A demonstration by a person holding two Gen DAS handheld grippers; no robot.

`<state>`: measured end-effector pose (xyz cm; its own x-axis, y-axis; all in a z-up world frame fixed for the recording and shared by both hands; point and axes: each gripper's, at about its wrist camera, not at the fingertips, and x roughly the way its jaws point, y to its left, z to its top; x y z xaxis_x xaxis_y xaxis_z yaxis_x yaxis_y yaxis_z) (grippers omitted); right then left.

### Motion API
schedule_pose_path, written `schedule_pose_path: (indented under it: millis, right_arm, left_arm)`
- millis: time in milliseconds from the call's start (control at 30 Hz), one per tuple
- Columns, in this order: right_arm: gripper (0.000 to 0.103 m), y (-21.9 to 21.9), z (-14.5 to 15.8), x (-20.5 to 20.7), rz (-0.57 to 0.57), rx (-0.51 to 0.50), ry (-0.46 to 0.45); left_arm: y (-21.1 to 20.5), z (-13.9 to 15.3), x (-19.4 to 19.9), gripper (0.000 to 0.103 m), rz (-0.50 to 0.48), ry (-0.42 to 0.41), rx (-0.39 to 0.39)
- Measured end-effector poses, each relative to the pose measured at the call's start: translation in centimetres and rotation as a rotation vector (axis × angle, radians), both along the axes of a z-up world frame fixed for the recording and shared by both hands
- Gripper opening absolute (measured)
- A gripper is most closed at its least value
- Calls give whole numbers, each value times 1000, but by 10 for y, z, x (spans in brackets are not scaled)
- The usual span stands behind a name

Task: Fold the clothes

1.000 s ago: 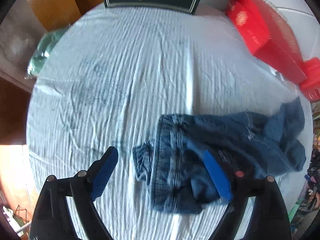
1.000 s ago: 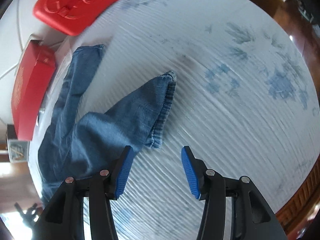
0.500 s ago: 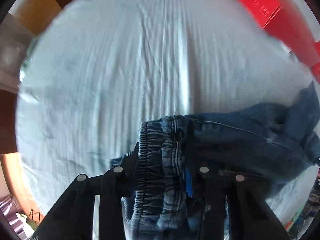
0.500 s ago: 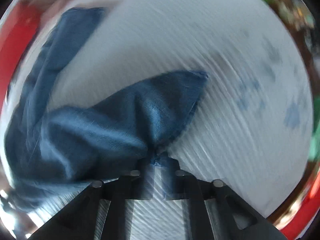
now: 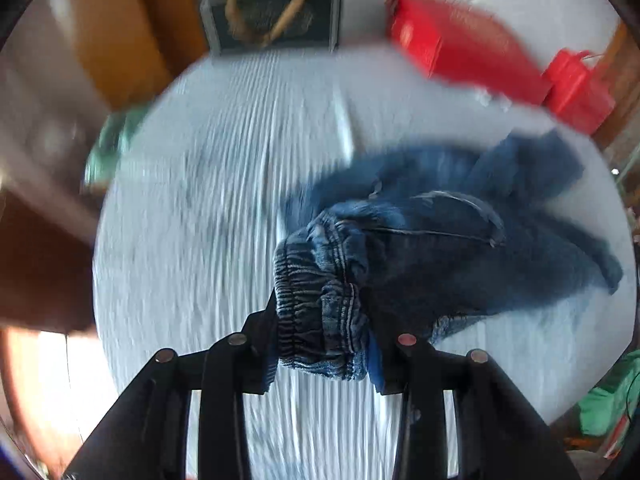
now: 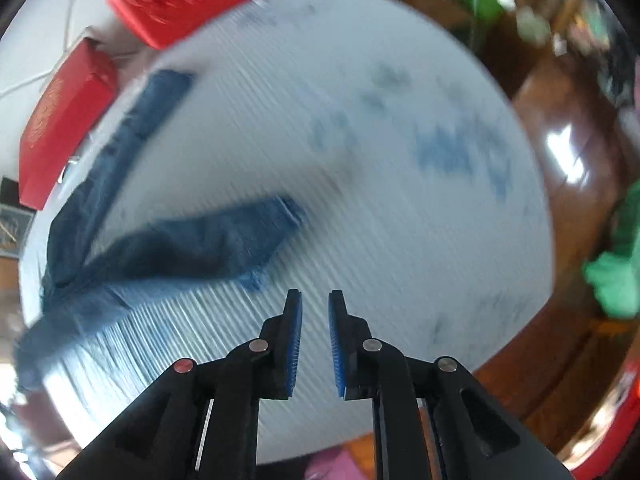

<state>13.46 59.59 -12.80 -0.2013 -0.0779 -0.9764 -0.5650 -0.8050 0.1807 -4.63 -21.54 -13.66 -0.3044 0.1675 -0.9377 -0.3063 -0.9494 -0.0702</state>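
Observation:
Blue jeans (image 5: 432, 240) lie crumpled on a round table with a white ribbed cloth (image 5: 208, 240). My left gripper (image 5: 324, 344) is shut on the jeans' elastic waistband (image 5: 316, 312) and holds it lifted above the cloth. In the right wrist view the jeans' legs (image 6: 192, 248) spread over the left of the cloth (image 6: 400, 240). My right gripper (image 6: 314, 312) is above the cloth just right of a leg hem, jaws slightly apart with nothing between them.
Red boxes (image 5: 464, 60) and a dark framed box (image 5: 272, 16) sit at the table's far edge. A green garment (image 5: 108, 152) lies off the left edge. More red boxes (image 6: 64, 120) show left in the right view; green cloth (image 6: 616, 272) lies beyond the right edge.
My left gripper closed on the waistband and lifted it. My right gripper closed on the leg hem half a second ago, then let it go and pulled back, now slightly open.

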Motion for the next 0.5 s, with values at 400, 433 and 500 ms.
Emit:
schedule_pose_path:
  millis: [400,433,500]
  right_arm:
    - [40,-8,-50,-39,-18,-152,83]
    - [40,-6,-52,-46,-26,-146,73]
    - [40,-2,-59,-58,-39,-146,57]
  left_arm:
    - [-18,-40,28,34,182,-30,22]
    - [-18,-38,28,34,187,-26,24]
    - [-21,-35,26,34,196,-24,35]
